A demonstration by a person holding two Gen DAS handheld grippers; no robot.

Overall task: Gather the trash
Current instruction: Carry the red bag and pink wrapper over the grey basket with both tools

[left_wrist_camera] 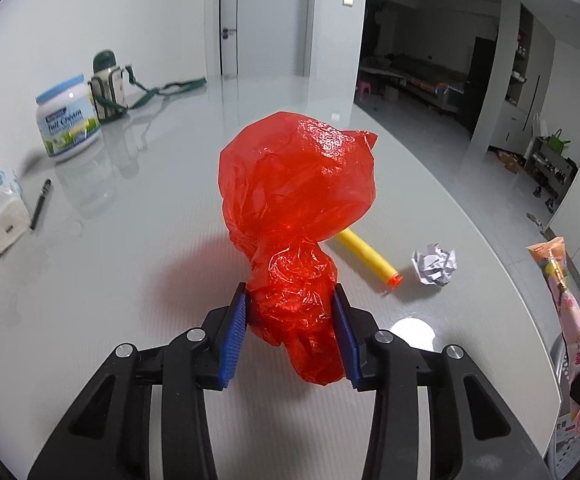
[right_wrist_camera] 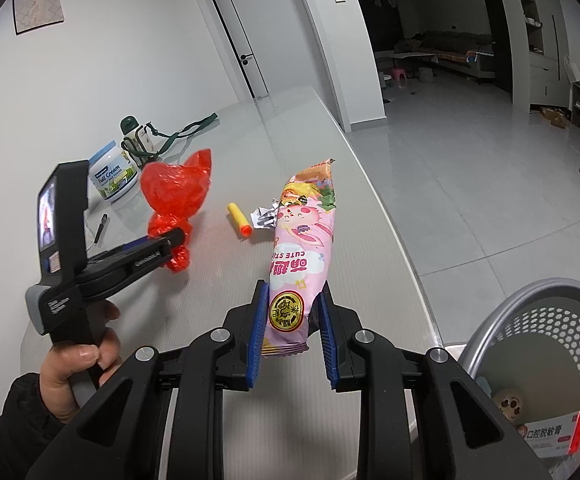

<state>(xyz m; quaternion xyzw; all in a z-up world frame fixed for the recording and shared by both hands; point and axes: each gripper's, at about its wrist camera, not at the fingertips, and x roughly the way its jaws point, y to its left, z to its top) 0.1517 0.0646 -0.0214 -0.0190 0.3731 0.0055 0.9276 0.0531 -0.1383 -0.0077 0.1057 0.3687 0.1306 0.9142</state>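
Observation:
A crumpled red plastic bag [left_wrist_camera: 293, 184] stands up from the white table, and my left gripper [left_wrist_camera: 290, 300] is shut on its twisted lower end. From the right wrist view the same bag [right_wrist_camera: 178, 188] shows in the left gripper [right_wrist_camera: 176, 240], which a hand holds. My right gripper [right_wrist_camera: 293, 292] is shut on the bottom of a pink snack wrapper [right_wrist_camera: 301, 232], which points away over the table. A yellow foam dart [left_wrist_camera: 365, 254] with an orange tip and a crumpled paper ball [left_wrist_camera: 433, 262] lie on the table beyond the bag.
A grey perforated waste basket [right_wrist_camera: 529, 292] stands below the table's right edge, with a box inside. At the far left of the table are a milk powder tub [left_wrist_camera: 68, 116], a green-lidded bottle [left_wrist_camera: 108, 84] with a strap, a tissue pack [left_wrist_camera: 2, 208] and a pen [left_wrist_camera: 41, 204].

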